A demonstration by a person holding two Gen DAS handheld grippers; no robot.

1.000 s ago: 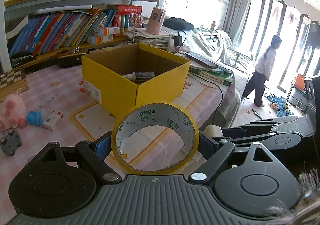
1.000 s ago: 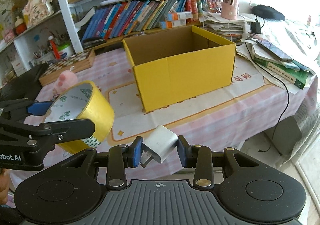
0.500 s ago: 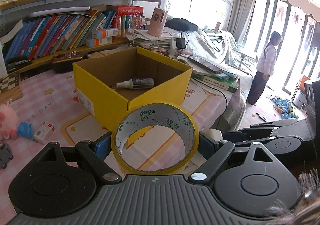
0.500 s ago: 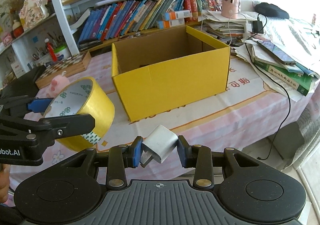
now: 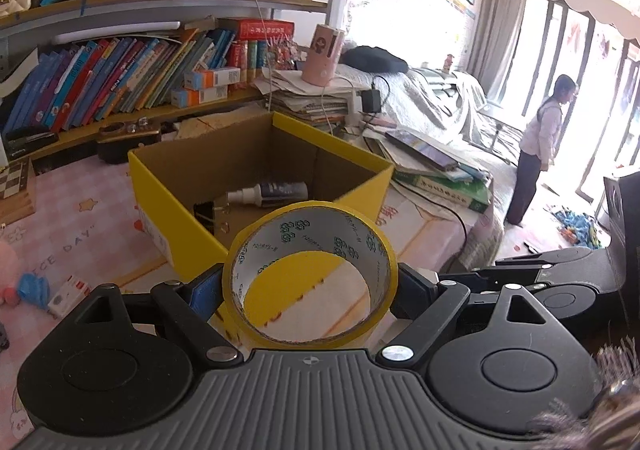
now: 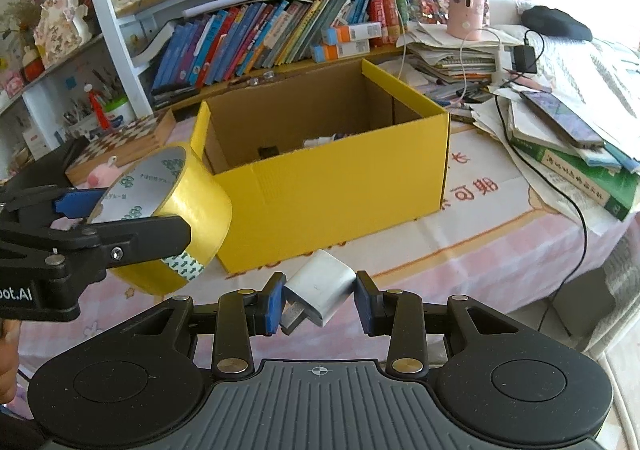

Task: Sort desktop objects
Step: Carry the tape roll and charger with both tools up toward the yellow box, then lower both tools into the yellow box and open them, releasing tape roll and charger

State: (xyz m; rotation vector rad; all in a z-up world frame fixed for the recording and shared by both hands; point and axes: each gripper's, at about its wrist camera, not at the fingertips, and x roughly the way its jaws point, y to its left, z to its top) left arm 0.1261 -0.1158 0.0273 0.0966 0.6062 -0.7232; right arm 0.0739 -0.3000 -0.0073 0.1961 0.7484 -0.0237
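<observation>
Both grippers neared one yellow box (image 6: 340, 190), fingers pinching one tape roll (image 5: 310, 274) and one charger (image 6: 320, 290).

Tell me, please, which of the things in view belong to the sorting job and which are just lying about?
Part of the job:
- tape roll, gripped by the left gripper
- white charger plug, gripped by the right gripper
- yellow box, with a spray bottle already inside

Lying about:
- books on the shelf
- pink speaker
- phone on the stacked papers
- chessboard

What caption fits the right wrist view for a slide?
Right tool holds a white charger plug; left tool carries yellow tape roll beside the yellow box.
</observation>
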